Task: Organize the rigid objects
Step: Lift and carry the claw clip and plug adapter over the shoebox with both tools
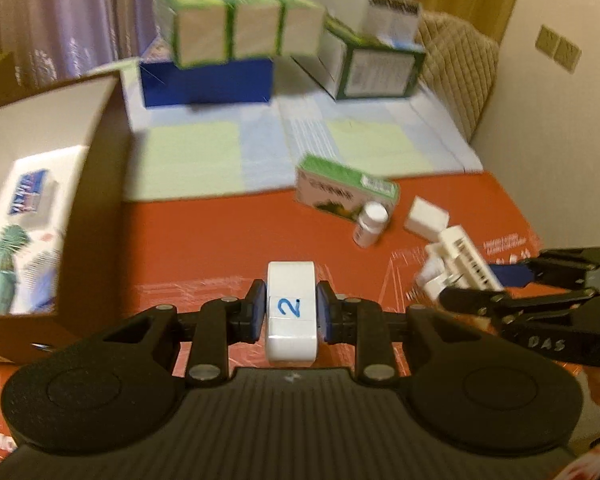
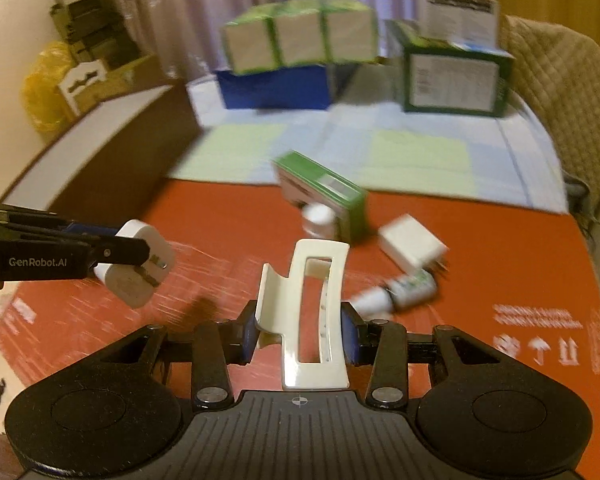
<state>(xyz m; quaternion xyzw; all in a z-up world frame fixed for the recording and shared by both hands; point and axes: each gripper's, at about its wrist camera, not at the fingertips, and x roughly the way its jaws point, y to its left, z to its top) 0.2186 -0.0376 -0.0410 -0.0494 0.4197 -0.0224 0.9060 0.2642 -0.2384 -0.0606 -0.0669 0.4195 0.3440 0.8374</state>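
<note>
My left gripper (image 1: 291, 314) is shut on a white plug adapter (image 1: 290, 280) marked with a blue "2", held above the red surface (image 1: 204, 236). The right wrist view shows this adapter (image 2: 140, 268) from the side, lifted off the surface. My right gripper (image 2: 300, 330) is shut on a white hair claw clip (image 2: 320, 264), also held in the air. On the red surface beyond lie a green box (image 1: 346, 192), a small white bottle (image 1: 370, 224), a white cube charger (image 1: 426, 220) and a toppled small bottle (image 2: 400, 292).
An open cardboard box (image 1: 100, 184) with printed packaging inside stands at the left. At the back, three green-edged boxes (image 1: 236, 32) sit on a blue box (image 1: 208, 80), beside a dark green box (image 1: 376, 64). A quilted chair back (image 1: 456, 64) and a wall are at the right.
</note>
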